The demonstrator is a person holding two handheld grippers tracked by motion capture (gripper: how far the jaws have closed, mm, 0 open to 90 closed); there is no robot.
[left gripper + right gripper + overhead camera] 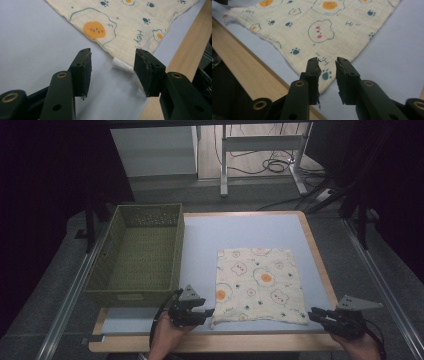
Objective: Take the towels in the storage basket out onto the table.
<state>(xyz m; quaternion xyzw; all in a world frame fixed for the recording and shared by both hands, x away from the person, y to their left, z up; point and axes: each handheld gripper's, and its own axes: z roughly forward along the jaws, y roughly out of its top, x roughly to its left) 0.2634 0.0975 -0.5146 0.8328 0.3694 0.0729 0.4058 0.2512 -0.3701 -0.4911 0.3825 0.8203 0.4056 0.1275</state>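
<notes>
A printed cloth was laid flat at lower centre of the table, its near corners flanked by the left gripper at lower left and the right gripper at lower right, both spread, nothing pinched.

Tool jaws parted over printed cloth corner, blue tabletop

1. The cloth is cream, printed with fried eggs, bear faces, blue paw prints and small words
2. It lies spread flat and roughly square on the right half of the table, its near edge just short of the front rim
3. A small white tag sticks out under its near left corner
</notes>
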